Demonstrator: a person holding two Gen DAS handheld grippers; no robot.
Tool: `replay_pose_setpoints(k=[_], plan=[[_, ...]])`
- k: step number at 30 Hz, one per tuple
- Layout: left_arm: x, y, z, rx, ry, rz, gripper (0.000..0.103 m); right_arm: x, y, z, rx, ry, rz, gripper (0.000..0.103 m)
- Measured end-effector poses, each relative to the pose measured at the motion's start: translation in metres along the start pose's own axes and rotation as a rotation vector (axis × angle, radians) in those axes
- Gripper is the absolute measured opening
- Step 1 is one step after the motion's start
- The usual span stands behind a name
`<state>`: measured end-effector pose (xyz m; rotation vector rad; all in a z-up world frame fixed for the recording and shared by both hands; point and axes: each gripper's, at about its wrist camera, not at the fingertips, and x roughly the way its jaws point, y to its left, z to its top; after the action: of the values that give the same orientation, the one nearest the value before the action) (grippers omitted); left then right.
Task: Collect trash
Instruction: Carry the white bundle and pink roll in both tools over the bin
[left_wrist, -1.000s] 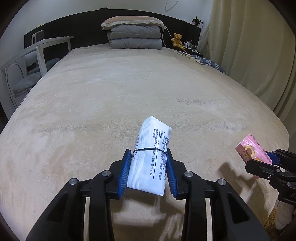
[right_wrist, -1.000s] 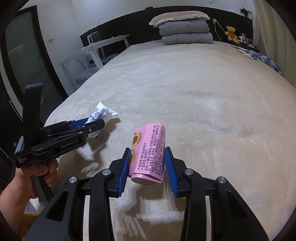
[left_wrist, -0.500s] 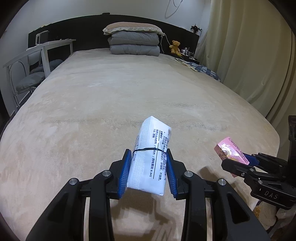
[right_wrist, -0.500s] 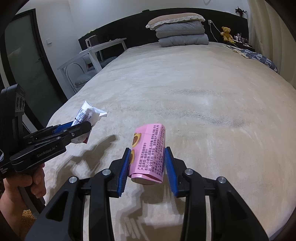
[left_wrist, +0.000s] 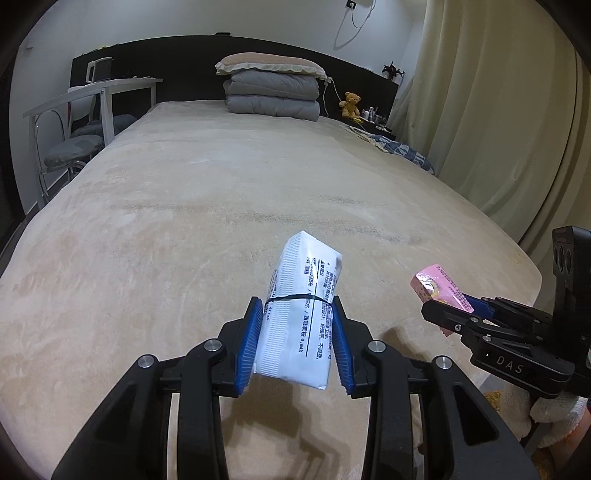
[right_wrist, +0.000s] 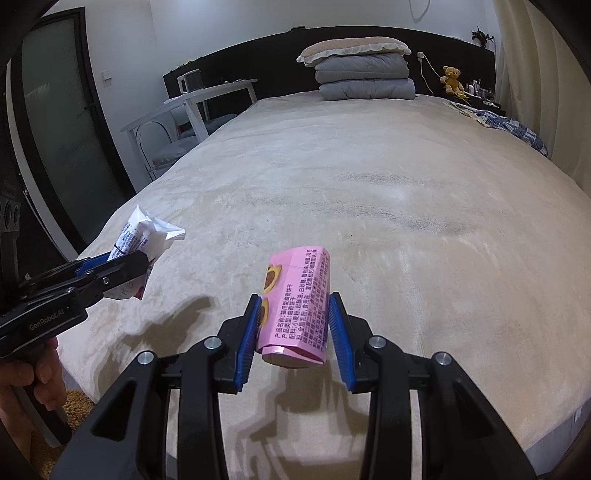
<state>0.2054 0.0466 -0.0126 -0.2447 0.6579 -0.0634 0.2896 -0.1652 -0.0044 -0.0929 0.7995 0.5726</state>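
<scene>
My left gripper (left_wrist: 295, 343) is shut on a white printed wrapper (left_wrist: 301, 314) and holds it above the foot of the beige bed (left_wrist: 184, 206). My right gripper (right_wrist: 293, 328) is shut on a pink printed wrapper (right_wrist: 297, 306), also held above the bed's foot. The right gripper with the pink wrapper (left_wrist: 439, 286) shows at the right of the left wrist view. The left gripper with the white wrapper (right_wrist: 142, 236) shows at the left of the right wrist view.
Folded grey bedding with a pillow (left_wrist: 271, 88) lies at the headboard. A white table and chairs (left_wrist: 85, 122) stand left of the bed. A curtain (left_wrist: 498, 110) hangs on the right. A teddy bear (left_wrist: 351, 103) sits on the nightstand.
Both grippers have pulled back toward the foot of the bed with their wrappers still held. The view has tilted up a little.
</scene>
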Motion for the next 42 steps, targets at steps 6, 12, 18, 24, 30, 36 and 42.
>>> replay_pose_setpoints(k=[6,12,18,24,30,36,42], plan=[[-0.020,-0.008,-0.025,-0.006,0.002,-0.005,0.035,-0.018,0.006,-0.024,-0.008,-0.001,-0.003,0.038],[-0.037,-0.015,-0.049,-0.024,0.008,-0.002,0.035,-0.036,0.012,-0.048,-0.008,-0.004,0.003,0.038],[-0.052,-0.020,-0.068,-0.038,0.007,-0.016,0.035,-0.052,0.018,-0.069,-0.012,-0.003,0.003,0.038],[-0.064,-0.022,-0.088,-0.071,0.015,-0.019,0.035,-0.063,0.025,-0.086,-0.021,-0.005,0.008,0.038],[-0.077,-0.025,-0.109,-0.090,0.027,-0.018,0.035,-0.075,0.033,-0.103,-0.024,0.000,0.013,0.038],[-0.089,-0.035,-0.130,-0.087,0.035,-0.022,0.035,-0.084,0.040,-0.119,-0.021,0.008,0.022,0.038],[-0.095,-0.042,-0.149,-0.099,0.062,-0.034,0.035,-0.090,0.045,-0.132,-0.024,0.018,0.032,0.038]])
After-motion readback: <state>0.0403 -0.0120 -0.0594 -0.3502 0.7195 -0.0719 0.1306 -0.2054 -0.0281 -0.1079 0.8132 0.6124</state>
